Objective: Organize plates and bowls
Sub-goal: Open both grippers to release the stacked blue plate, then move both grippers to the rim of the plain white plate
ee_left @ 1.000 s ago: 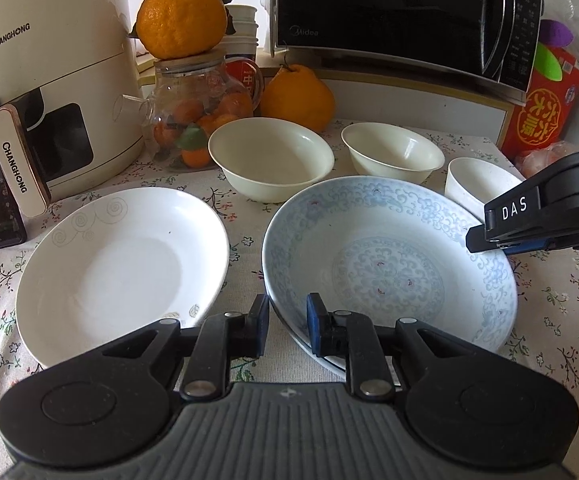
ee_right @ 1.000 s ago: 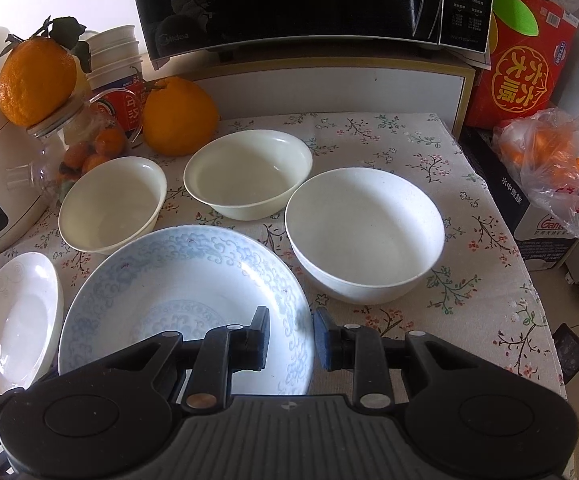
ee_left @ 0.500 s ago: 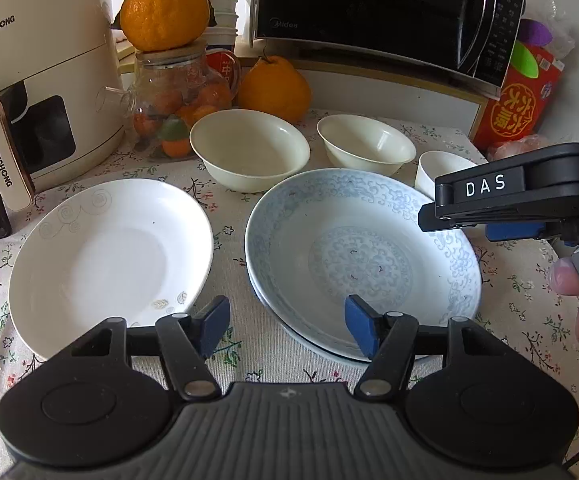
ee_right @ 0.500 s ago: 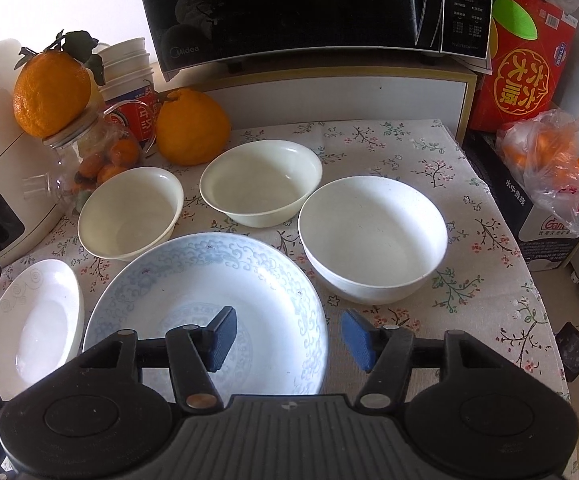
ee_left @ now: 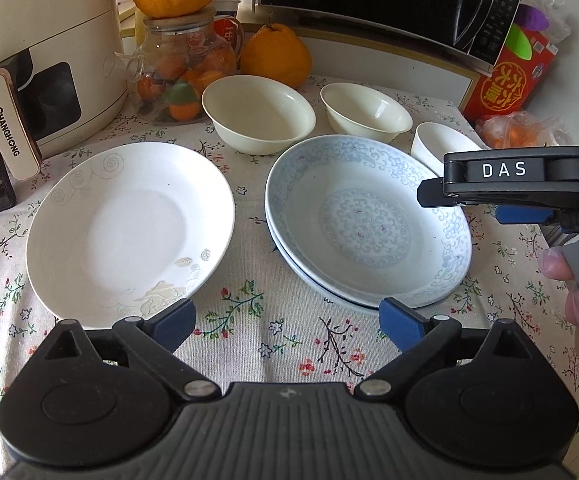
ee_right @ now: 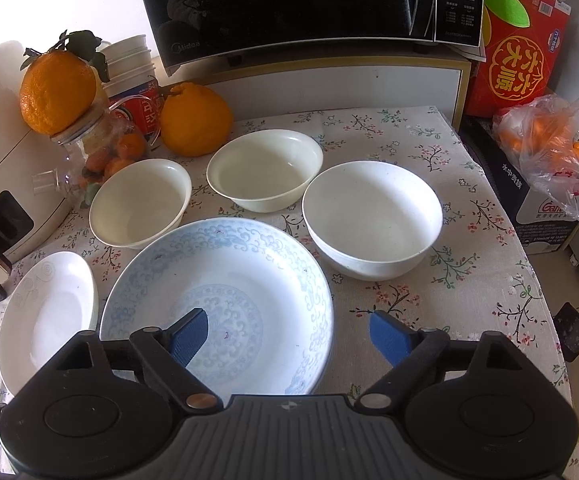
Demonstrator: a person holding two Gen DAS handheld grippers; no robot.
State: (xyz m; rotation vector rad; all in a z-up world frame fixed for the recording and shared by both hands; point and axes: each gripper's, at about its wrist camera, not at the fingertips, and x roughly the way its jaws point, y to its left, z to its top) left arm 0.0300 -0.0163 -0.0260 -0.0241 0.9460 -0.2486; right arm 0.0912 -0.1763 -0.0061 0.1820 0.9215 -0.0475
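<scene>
Floral tablecloth [ee_left: 249, 332]: left claw [ee_left: 287, 322] and right claw [ee_right: 287, 336] gape wide, holding nothing.

Black left gripper [ee_left: 287, 322] (blue pads), right gripper [ee_left: 505, 184] marked "DAS"

Floral tablecloth [ee_right: 469, 240] under a black microwave [ee_right: 309, 4], daylit.
</scene>
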